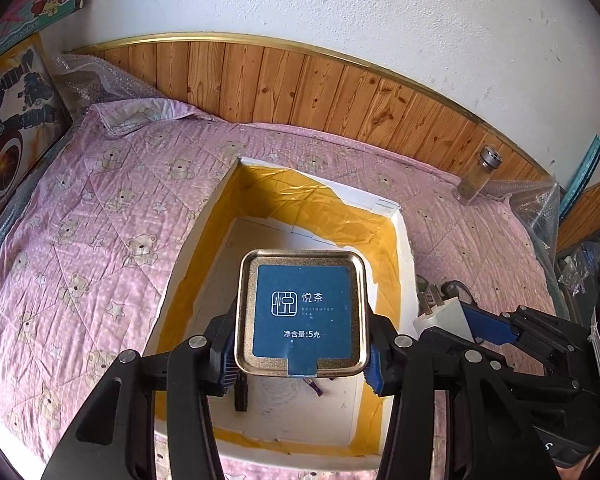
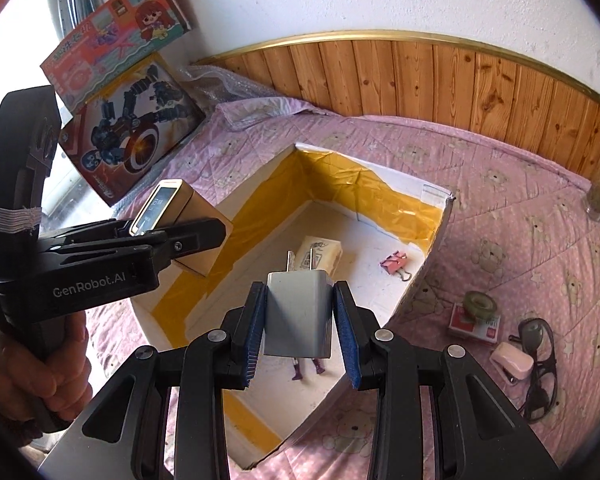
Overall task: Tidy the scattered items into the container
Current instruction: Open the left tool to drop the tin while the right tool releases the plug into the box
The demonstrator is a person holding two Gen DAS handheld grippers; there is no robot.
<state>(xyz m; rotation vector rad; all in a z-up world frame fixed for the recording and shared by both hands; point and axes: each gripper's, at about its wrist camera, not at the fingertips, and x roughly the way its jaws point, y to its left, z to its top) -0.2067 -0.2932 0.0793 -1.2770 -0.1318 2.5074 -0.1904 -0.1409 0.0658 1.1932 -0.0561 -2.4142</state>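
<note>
**Both claws loaded above the box**

The left gripper [image 1: 300, 354] clamps a gold tea tin [image 1: 302, 314] over the white box [image 1: 404, 248]. The right gripper [image 2: 298, 336] squeezes a grey plug adapter [image 2: 298, 316] above it. Only the right view reveals the pink binder clip [image 2: 394, 262] inside, and glasses [image 2: 540, 356] outside on the quilt [image 2: 520, 248].

tea tin [image 1: 302, 312]: glossy gold metal | charger [image 2: 298, 314]: smooth grey plastic | quilt [image 1: 100, 216]: pink stitched cloth
</note>
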